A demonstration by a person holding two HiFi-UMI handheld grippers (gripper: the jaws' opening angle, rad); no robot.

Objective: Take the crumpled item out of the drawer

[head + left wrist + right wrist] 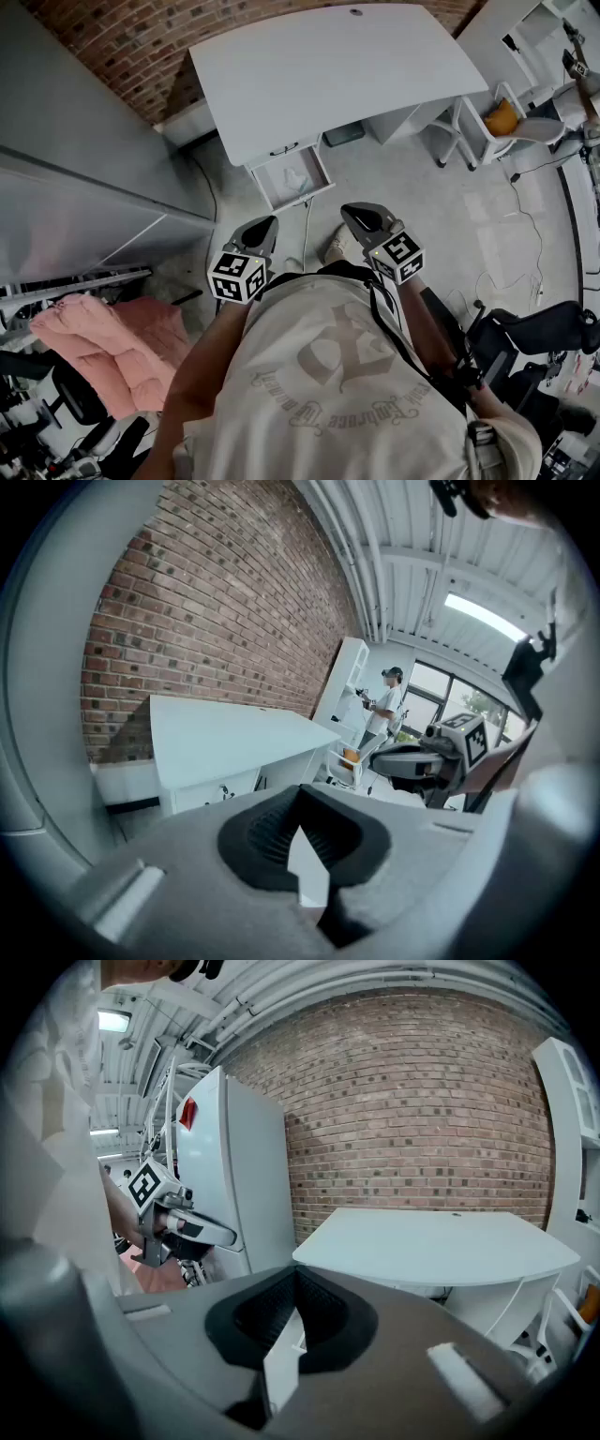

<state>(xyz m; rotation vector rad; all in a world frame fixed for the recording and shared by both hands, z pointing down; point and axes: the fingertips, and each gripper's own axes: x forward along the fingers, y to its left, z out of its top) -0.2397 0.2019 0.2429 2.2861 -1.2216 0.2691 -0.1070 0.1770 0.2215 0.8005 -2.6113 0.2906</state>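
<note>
Head view has the crumpled item [298,176] sitting inside the drawer [274,190]. It's a pale, scrunched-up wad, paper or thin plastic by the look of it, too small here to say which. It lies toward the right side of the drawer, and nothing is touching it.

The drawer itself is already pulled out. It hangs open under the desk's [337,66] near edge, close to the left corner, so the opening part looks done. The desk top is bare as far as I can see.

Both grippers are nowhere near it, though. The left gripper [264,228] and right gripper [359,216] are held in close to the person's body, well back from the drawer and pointing roughly toward the desk. In each gripper view the jaws are pressed together at the tips with nothing between them — no grip on anything.

So my read is that this is basically the start of the actual pick. What's left is pretty much everything that counts:
- walk or reach in to the drawer
- spread one gripper's jaws
- pinch the wad and lift it clear of the drawer walls

Either gripper could go for it — can't tell which one is meant to.
</note>
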